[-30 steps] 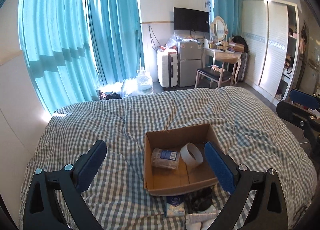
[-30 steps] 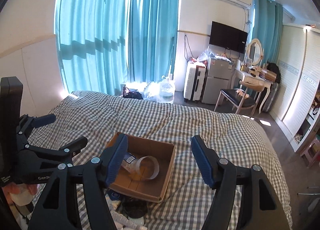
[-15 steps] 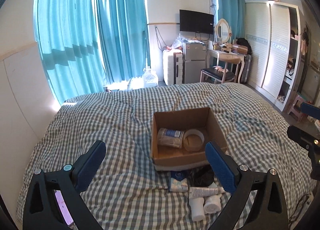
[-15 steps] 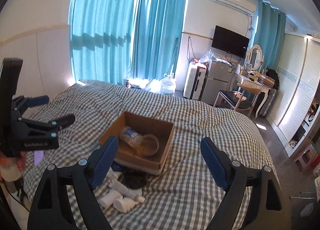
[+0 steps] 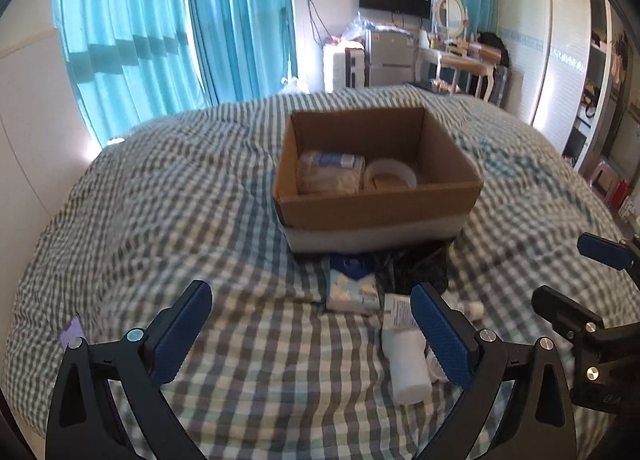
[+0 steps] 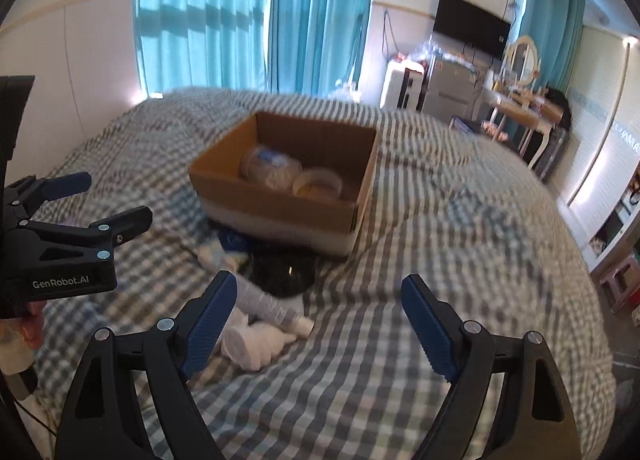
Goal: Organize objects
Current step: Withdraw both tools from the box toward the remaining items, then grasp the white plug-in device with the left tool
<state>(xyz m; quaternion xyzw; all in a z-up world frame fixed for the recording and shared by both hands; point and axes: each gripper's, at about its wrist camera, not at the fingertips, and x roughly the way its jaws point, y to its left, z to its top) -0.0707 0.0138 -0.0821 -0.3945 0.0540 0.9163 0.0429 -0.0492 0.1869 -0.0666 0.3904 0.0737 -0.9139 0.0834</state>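
Dropping lower and nearer to the bed (image 5: 168, 188) than a second ago, both views now sitting close over the loose pile. Lying just ahead of the left hand-held gripper (image 5: 310, 332), toward its right finger: white tube (image 5: 404, 360), long axis running roughly away from the camera, beside a tissue pack (image 5: 352, 292) and black bag (image 5: 416, 268), all just in front of the cardboard box (image 5: 376, 204). Holding a bottle (image 5: 330, 174) and tape roll (image 5: 390, 176) inside the box. Hovering alongside, right hand-held gripper (image 6: 316, 324), also near the tube. Gaping wide, both jaws, gripping nothing.
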